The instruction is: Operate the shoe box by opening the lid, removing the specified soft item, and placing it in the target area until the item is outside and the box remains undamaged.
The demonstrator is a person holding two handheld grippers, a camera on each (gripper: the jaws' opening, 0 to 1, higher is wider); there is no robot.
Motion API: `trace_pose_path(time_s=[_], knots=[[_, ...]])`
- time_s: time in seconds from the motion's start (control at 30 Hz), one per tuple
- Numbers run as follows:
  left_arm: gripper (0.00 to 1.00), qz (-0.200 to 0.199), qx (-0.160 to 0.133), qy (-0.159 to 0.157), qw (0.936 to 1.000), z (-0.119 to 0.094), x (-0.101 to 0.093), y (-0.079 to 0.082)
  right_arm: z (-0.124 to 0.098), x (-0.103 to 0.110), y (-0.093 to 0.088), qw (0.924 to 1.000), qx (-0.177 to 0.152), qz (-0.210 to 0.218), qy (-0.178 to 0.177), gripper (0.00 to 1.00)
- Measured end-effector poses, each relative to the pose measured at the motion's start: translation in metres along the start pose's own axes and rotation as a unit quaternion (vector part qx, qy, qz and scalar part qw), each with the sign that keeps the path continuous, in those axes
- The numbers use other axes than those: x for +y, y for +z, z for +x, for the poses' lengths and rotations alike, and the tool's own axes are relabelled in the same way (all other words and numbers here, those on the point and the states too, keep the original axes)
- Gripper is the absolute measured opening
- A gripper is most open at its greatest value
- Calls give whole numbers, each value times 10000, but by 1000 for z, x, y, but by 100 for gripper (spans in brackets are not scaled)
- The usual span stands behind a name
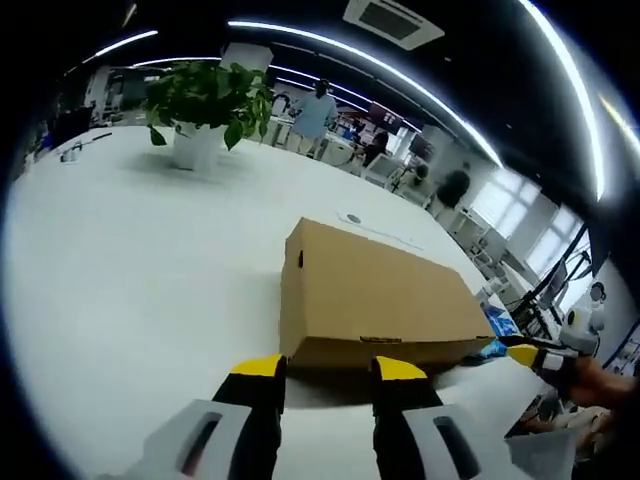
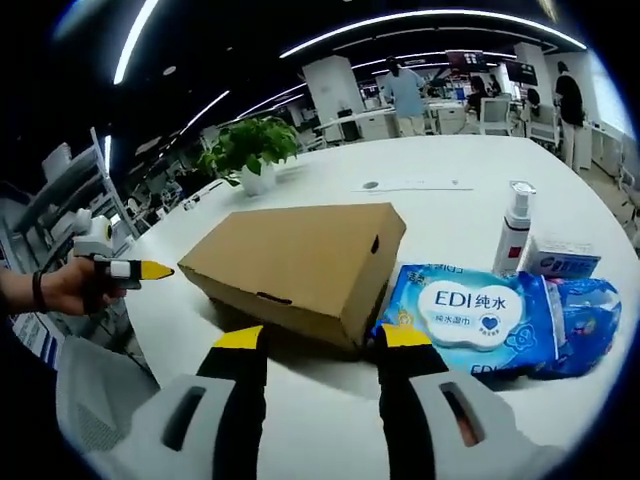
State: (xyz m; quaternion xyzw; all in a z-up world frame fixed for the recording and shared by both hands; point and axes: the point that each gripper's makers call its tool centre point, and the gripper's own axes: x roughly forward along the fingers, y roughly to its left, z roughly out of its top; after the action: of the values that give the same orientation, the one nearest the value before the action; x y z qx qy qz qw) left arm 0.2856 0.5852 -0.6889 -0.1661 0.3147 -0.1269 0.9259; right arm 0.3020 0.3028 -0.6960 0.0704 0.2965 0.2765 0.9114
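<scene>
A brown cardboard shoe box (image 1: 375, 295) lies on the white table (image 1: 130, 270) with its lid closed. My left gripper (image 1: 327, 368) is open just in front of the box's long side, nothing between its yellow-tipped fingers. My right gripper (image 2: 322, 338) is open too, close to the box (image 2: 300, 262) at its near corner. In the left gripper view the right gripper's yellow tip (image 1: 524, 353) shows at the right edge, held by a hand. In the right gripper view the left gripper (image 2: 130, 269) appears at the left, held in a hand.
A blue pack of wet wipes (image 2: 480, 315) lies right of the box, with a white pump bottle (image 2: 515, 230) and a small carton (image 2: 562, 260) behind it. A potted plant (image 1: 205, 110) stands at the table's far side. People stand in the background.
</scene>
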Motion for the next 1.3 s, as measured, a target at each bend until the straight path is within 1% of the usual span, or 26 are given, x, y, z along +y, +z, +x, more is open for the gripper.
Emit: trace_pose_path(time_s=[0.1,0.17,0.23,0.37,0.4,0.43,0.47,0.53,0.67,0.73,0.97,1.1,1.2,1.3], knots=[[37,207,37,-86,9997,-10,-9,-10,-16,-5,-9,9998,-68,117,-129,42],[38,328,52,-111,9994,-15,-14,-16,-25,-7,-15,9996,-110,139,-214,44],[39,366,86,-146,9992,-17,-19,-23,-31,-9,-17,9992,-185,220,-280,45],[41,439,249,-214,9985,-16,-29,-37,-40,-12,-23,9978,-288,346,-481,47],[41,439,267,-236,9984,-15,-31,-39,-41,-10,-24,9972,-347,421,-511,47],[41,458,304,-257,9982,-15,-33,-42,-41,-8,-26,9973,-352,406,-499,47],[41,497,360,-272,9977,-12,-29,-42,-40,-4,-28,9976,-331,341,-512,47],[42,580,381,-304,9971,-11,-29,-42,-39,0,-31,9984,-225,211,-471,47],[42,646,474,-339,9962,-9,-26,-47,-36,7,-28,9987,-264,-1,-426,47],[42,662,517,-337,9959,-9,-25,-48,-34,10,-33,9990,-147,-153,-383,47],[44,735,520,-386,9952,-8,-26,-49,-39,5,-26,9985,-344,-26,-423,47],[44,631,533,-331,9960,-6,-19,-51,-38,7,-27,9987,-317,-40,-391,48],[44,590,472,-321,9966,-8,-19,-49,-38,9,-27,9988,-293,-91,-372,47],[45,583,482,-320,9966,-7,-20,-50,-38,9,-28,9989,-300,-87,-362,47]])
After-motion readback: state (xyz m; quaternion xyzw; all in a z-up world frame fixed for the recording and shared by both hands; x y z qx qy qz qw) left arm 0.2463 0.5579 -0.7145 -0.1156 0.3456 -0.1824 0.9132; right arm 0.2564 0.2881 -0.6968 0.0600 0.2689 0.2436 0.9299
